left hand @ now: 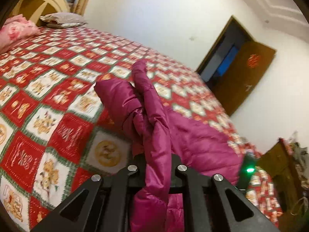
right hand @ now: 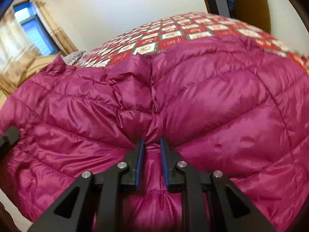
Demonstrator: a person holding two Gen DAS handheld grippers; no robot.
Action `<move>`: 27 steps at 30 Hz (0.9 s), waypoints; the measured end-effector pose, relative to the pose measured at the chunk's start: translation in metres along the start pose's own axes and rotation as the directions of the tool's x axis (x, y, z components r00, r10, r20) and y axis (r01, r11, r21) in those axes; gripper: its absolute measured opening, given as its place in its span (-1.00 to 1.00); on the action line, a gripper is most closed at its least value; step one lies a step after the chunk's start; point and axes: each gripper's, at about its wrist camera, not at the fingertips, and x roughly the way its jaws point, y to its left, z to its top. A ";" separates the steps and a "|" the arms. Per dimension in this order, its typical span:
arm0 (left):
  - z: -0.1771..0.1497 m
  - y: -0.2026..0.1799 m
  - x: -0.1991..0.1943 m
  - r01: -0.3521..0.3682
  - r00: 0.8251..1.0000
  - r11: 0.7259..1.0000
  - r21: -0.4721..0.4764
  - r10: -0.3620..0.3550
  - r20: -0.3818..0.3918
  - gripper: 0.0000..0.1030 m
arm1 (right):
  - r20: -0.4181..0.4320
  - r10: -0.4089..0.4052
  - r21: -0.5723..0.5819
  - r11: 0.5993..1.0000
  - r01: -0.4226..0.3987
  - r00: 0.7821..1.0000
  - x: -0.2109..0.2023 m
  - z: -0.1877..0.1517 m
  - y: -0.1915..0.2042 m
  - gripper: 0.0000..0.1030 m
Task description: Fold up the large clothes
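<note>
Both grippers clamped on the magenta puffer jacket [right hand: 212,100]

Left gripper [left hand: 157,166] pinches a lifted fold above the quilt's [left hand: 58,89] near edge — right gripper [right hand: 151,145] pinches a bunched seam — jacket spread across the near side.

Both wrist cameras are looking down, close over the magenta puffer jacket [left hand: 202,135] [right hand: 212,96], apparently sharing the patchwork bedspread [left hand: 58,77] [right hand: 173,36].
</note>
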 end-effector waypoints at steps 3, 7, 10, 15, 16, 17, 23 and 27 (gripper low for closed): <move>0.005 -0.011 -0.011 0.064 0.998 0.998 0.026 -0.065 0.017 -0.83 | -0.020 0.024 0.035 0.999 -0.024 1.000 -0.001 -0.001 0.003 -0.62; 0.010 -0.026 -0.028 0.098 0.993 0.989 0.110 -0.105 0.050 -0.83 | -0.056 0.094 0.074 0.993 -0.090 0.994 0.004 -0.008 0.023 -0.61; 0.011 -0.040 -0.041 0.084 0.993 0.973 0.213 -0.101 0.068 -0.83 | -0.112 0.199 0.085 0.978 -0.190 0.974 0.014 -0.017 0.050 -0.61; 0.005 -0.052 -0.041 0.025 0.997 0.942 0.336 -0.047 0.058 -0.83 | -0.196 0.401 0.141 0.915 -0.379 0.895 0.035 -0.025 0.078 -0.65; 0.004 -0.055 -0.039 0.023 0.998 0.934 0.357 -0.045 0.052 -0.83 | -0.202 0.408 0.137 0.912 -0.387 0.890 0.034 -0.022 0.077 -0.66; 0.002 -0.057 -0.038 0.032 0.998 0.929 0.369 -0.052 0.046 -0.83 | -0.202 0.419 0.139 0.907 -0.398 0.885 0.032 -0.020 0.073 -0.66; -0.019 -0.087 -0.015 0.040 0.999 0.879 0.475 -0.044 -0.001 -0.82 | -0.110 0.401 0.145 0.912 -0.385 0.909 -0.012 0.011 0.008 -0.61; -0.049 -0.110 0.010 0.046 0.998 0.824 0.565 -0.021 -0.051 -0.82 | -0.018 0.295 0.150 0.946 -0.289 0.955 -0.044 0.031 -0.045 -0.61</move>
